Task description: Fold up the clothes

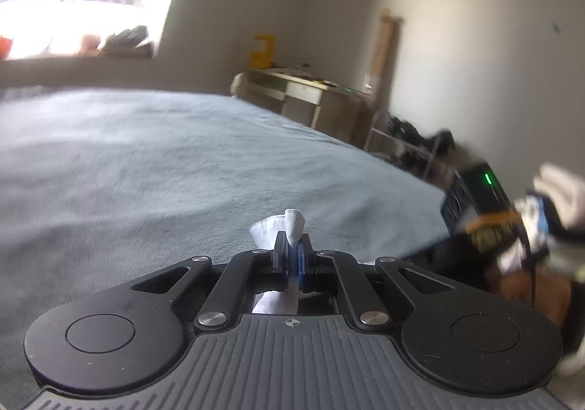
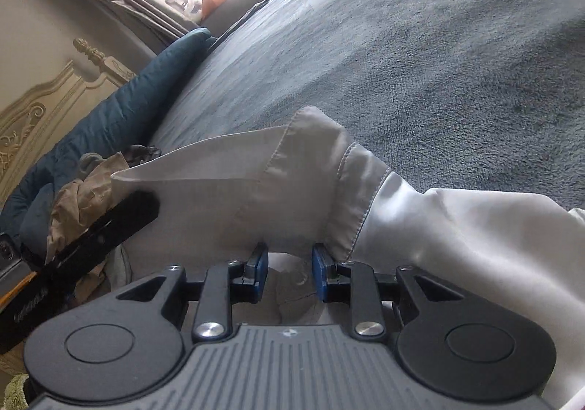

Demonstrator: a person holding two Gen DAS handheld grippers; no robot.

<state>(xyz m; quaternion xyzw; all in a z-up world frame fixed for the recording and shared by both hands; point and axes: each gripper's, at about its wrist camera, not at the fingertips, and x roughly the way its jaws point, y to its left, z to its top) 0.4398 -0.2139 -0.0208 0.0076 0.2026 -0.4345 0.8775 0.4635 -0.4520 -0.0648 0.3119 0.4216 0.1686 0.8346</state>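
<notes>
Left gripper clenched on a pinch of white shirt, right gripper fingers parted around its fabric (grip unclear), grey-blue bed.

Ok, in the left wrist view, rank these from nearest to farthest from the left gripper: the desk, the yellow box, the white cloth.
1. White cloth: pinched in the left gripper.
2. Desk: past the bed's far edge, right of centre.
3. Yellow box: on the desk's back, against the wall.
</notes>
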